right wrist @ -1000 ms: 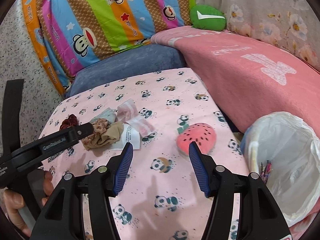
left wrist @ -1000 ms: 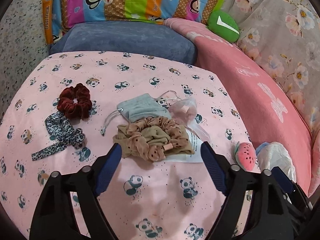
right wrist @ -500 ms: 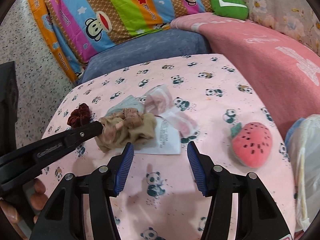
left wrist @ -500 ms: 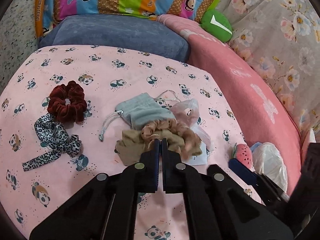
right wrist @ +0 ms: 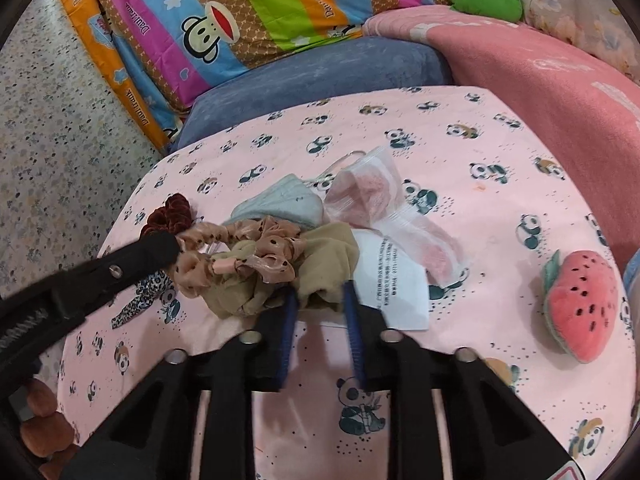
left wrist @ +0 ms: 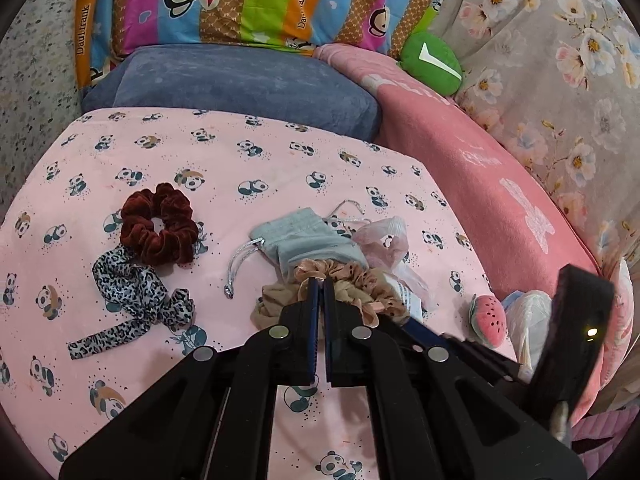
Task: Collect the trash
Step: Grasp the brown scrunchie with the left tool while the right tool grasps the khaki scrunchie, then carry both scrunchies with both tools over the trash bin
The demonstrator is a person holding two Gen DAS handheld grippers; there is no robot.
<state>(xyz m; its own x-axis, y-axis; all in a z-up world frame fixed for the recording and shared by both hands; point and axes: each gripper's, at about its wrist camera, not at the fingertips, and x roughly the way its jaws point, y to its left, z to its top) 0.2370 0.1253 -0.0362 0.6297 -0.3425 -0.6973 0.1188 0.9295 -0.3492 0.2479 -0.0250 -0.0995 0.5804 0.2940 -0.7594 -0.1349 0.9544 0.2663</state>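
Observation:
My left gripper (left wrist: 319, 280) is shut on a pink dotted scrunchie (left wrist: 356, 276); the right wrist view shows it (right wrist: 240, 252) pinched and lifted at the left gripper's tip (right wrist: 172, 246). A beige scrunchie (right wrist: 320, 264) lies under it, on a white paper slip (right wrist: 394, 280). My right gripper (right wrist: 320, 294) has its jaws partly closed around the beige scrunchie's near edge. Clear plastic bags (right wrist: 372, 200) and a grey pouch (right wrist: 284, 200) lie behind. The white trash bag (left wrist: 528, 320) sits at the bed's right edge.
A maroon scrunchie (left wrist: 160, 228) and a leopard hair tie (left wrist: 132, 300) lie at the left. A watermelon plush (right wrist: 580, 300) lies at the right. A blue cushion (left wrist: 240, 84), striped pillow (left wrist: 260, 0) and pink blanket (left wrist: 480, 184) border the panda sheet (left wrist: 240, 160).
My left gripper closed on the pink dotted scrunchie and lifted it. My right gripper moved left to the pile and narrowed its jaws around the beige scrunchie.

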